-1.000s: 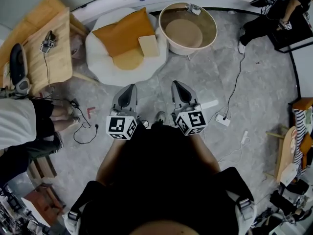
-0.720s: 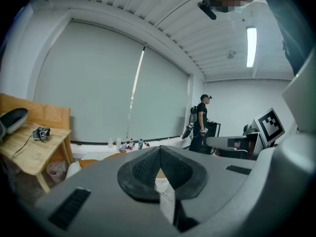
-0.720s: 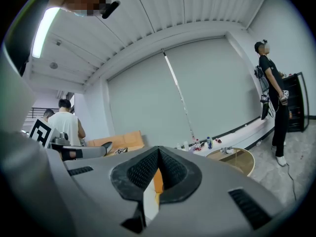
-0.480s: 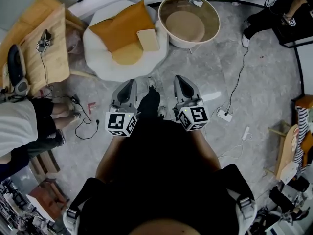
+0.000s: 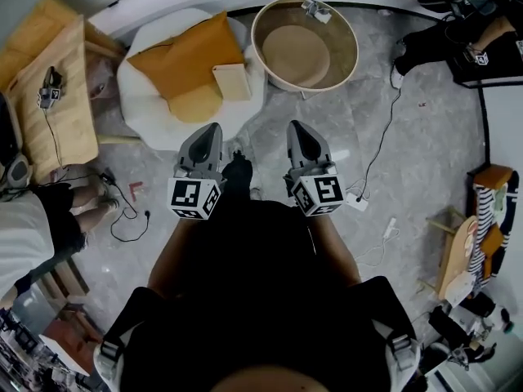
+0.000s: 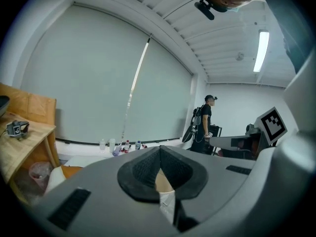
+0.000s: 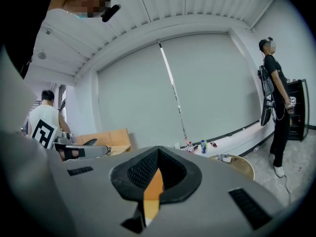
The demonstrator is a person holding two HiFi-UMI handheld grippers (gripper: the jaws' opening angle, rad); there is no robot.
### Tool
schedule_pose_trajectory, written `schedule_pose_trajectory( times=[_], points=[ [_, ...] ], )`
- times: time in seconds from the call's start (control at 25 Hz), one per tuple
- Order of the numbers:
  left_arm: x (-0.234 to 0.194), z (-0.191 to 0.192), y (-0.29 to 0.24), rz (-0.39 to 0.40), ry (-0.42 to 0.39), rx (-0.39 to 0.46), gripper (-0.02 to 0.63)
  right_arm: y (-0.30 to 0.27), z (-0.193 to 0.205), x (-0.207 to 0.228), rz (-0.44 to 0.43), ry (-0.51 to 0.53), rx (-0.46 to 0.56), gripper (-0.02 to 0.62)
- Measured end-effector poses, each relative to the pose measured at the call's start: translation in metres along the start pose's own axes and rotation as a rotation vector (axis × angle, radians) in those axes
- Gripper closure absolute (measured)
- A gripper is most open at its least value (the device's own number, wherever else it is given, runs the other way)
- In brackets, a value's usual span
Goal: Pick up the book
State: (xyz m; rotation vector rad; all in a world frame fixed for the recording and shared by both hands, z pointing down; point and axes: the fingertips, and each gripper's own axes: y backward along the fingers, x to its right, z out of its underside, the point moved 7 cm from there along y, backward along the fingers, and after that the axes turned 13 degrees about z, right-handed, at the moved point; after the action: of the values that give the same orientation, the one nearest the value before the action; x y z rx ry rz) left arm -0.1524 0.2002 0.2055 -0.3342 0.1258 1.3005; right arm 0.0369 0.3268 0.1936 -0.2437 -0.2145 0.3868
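Note:
The book [image 5: 231, 81] is a tan, flat rectangle lying on an orange cushion [image 5: 184, 55] on top of a white round pouf [image 5: 139, 113]. Both grippers are held side by side in front of the person, pointing toward the pouf, short of it. My left gripper [image 5: 211, 131] is shut and empty, its tip near the pouf's near edge. My right gripper [image 5: 296, 129] is also shut and empty, over bare floor to the right of the pouf. In the left gripper view the jaws of my left gripper [image 6: 160, 149] meet at the tip; the same shows for my right gripper [image 7: 158, 152].
A round wooden tub [image 5: 343, 31] stands right of the pouf. A wooden desk [image 5: 45, 96] is at the left, with a person's legs [image 5: 90, 207] and cables [image 5: 127, 219] on the floor. A power strip [image 5: 355, 201] lies at the right. Bottles [image 6: 121, 146] line the far ledge.
The person has stepped forward: the pouf with the book has come nearer to both grippers. Both grippers moved ahead together and stayed shut.

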Motion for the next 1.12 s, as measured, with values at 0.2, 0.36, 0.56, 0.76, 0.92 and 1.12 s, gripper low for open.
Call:
schedule_pose_trajectory(
  times=[0.2, 0.36, 0.56, 0.76, 0.92, 1.12],
  points=[
    [-0.052, -0.007, -0.032, -0.002, 0.039, -0.006, 0.598, -0.069, -0.015, -0.004, -0.001, 0.038, -0.015, 0.592],
    [-0.083, -0.013, -0.053, -0.01, 0.055, 0.002, 0.598, -0.108, -0.015, -0.007, -0.017, 0.064, -0.049, 0.592],
    [-0.117, -0.014, -0.061, -0.046, 0.08, 0.009, 0.598, -0.149, -0.009, -0.016, -0.046, 0.076, -0.093, 0.592],
    [-0.147, -0.009, -0.071, -0.126, 0.114, 0.008, 0.598, -0.191, -0.007, -0.015, -0.1, 0.092, -0.124, 0.592],
    [-0.16, -0.006, -0.092, -0.169, 0.108, 0.011, 0.598, -0.231, 0.004, -0.007, -0.149, 0.095, -0.154, 0.592],
    [-0.176, -0.001, -0.133, -0.247, 0.161, 0.054, 0.598, -0.285, 0.022, 0.003, -0.226, 0.118, -0.242, 0.592]
  ],
)
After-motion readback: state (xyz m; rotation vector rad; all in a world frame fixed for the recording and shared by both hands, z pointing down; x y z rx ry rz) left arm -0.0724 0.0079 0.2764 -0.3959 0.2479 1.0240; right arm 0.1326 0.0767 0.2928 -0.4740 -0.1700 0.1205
